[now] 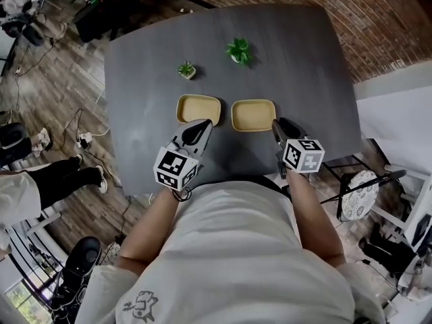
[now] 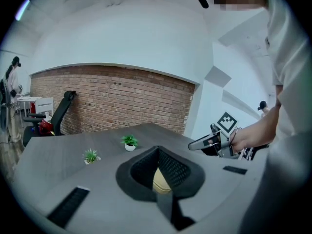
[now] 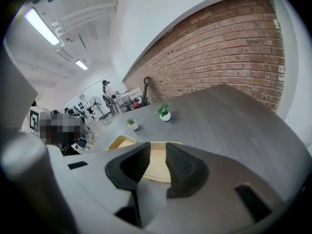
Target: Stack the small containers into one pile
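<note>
Two shallow yellow containers lie side by side on the dark grey table (image 1: 304,66), the left one (image 1: 198,109) and the right one (image 1: 253,115). My left gripper (image 1: 202,125) hovers at the near edge of the left container, its jaws meeting at the tips; a strip of yellow container (image 2: 161,179) shows through the gap under them. My right gripper (image 1: 277,125) hangs by the right container's near right corner, apart from it. Its jaws (image 3: 157,147) stand open with nothing between them; the right container (image 3: 157,172) lies beyond, the left container (image 3: 119,142) further off.
Two small potted plants (image 1: 187,69) (image 1: 238,50) stand behind the containers. A chair (image 1: 358,191) is off the table's right side. A person's legs (image 1: 61,174) and cables lie on the wooden floor at left. A brick wall (image 1: 378,19) runs at the far right.
</note>
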Available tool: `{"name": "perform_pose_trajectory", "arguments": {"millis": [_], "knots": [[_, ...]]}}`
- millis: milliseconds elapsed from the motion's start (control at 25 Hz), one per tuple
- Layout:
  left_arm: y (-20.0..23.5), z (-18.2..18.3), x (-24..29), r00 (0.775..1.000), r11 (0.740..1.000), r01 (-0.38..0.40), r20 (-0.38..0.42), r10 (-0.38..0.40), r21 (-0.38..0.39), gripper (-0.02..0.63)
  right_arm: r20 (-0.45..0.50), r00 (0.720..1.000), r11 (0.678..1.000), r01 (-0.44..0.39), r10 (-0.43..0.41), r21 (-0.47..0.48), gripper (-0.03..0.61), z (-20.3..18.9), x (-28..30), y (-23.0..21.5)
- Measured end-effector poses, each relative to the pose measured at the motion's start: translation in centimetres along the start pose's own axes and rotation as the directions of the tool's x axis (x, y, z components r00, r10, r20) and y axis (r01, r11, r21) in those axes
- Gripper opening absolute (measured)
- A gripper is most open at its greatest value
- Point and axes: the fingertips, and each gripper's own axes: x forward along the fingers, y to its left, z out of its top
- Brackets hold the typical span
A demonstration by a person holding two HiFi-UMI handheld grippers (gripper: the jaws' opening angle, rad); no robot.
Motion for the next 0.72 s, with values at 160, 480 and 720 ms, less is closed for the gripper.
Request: {"name": "perform_pose_trajectory", "arguments": {"millis": [160, 480, 720], "knots": [[-0.7, 1.4, -1.5, 0.999, 1.000, 0.007, 0.045, -0.008, 0.028, 0.011, 0.048, 0.999, 0.999, 0.003, -0.001, -0.042, 0.104, 0.6, -1.6, 1.5], [-1.9, 3.0, -4.4, 0.994, 0.996, 0.026, 0.099, -0.035, 0.090, 0.011, 0.133, 0.991, 0.993, 0.004, 0.012, -0.121, 0.104, 1.6, -5.1, 4.7], [-2.8, 3.9, -5.1, 0.992, 0.996, 0.015, 0.121, -0.026, 0.090, 0.011, 0.148, 0.989, 0.990, -0.009, 0.030, -0.144, 0.104, 2.3, -6.1, 5.3]]}}
